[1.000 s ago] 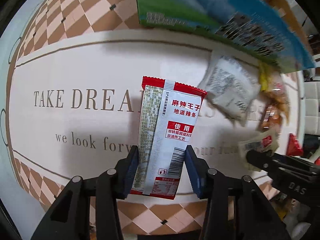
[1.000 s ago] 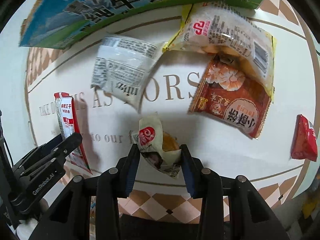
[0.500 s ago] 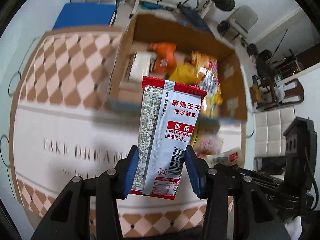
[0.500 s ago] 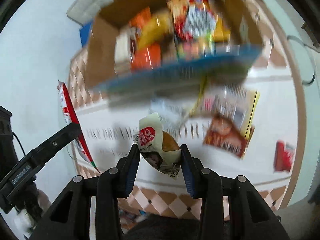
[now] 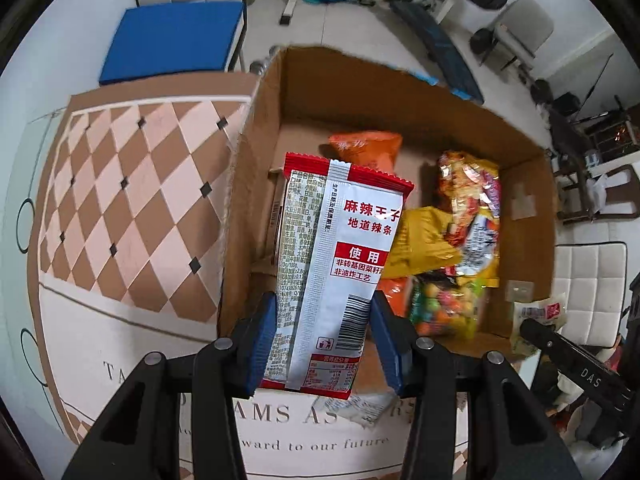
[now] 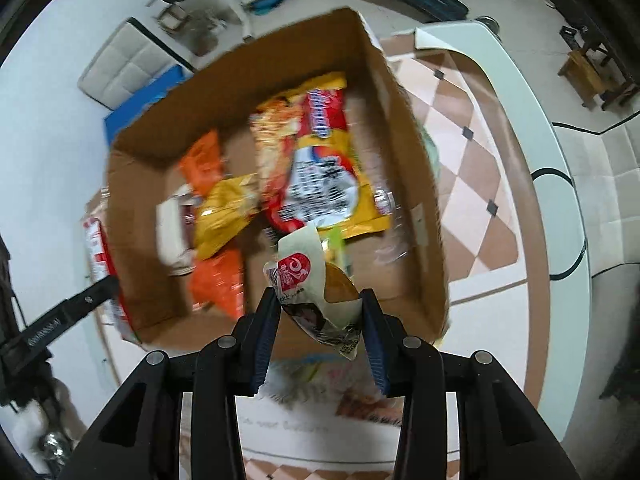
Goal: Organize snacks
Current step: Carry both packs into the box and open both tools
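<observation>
My left gripper [image 5: 325,342] is shut on a red and white spicy strip packet [image 5: 334,264], held upright above the near left edge of an open cardboard box [image 5: 400,100]. My right gripper [image 6: 319,328] is shut on a small cream bun packet [image 6: 316,280], held above the box's [image 6: 416,184] near wall. The box holds several snack bags, orange, yellow and red. The bun packet also shows at the right of the left wrist view [image 5: 538,316]. The red packet shows at the left of the right wrist view [image 6: 98,256].
The box stands on a table with a checkered cloth [image 5: 132,200] and a white lettered panel [image 5: 280,420]. More snack packets [image 6: 364,404] lie on the table below my right gripper. Chairs [image 5: 588,280] and gym gear [image 5: 432,36] stand beyond the table.
Both grippers have risen from the table top and moved forward over the open box, each still holding its packet. The box's inside has come into view.
</observation>
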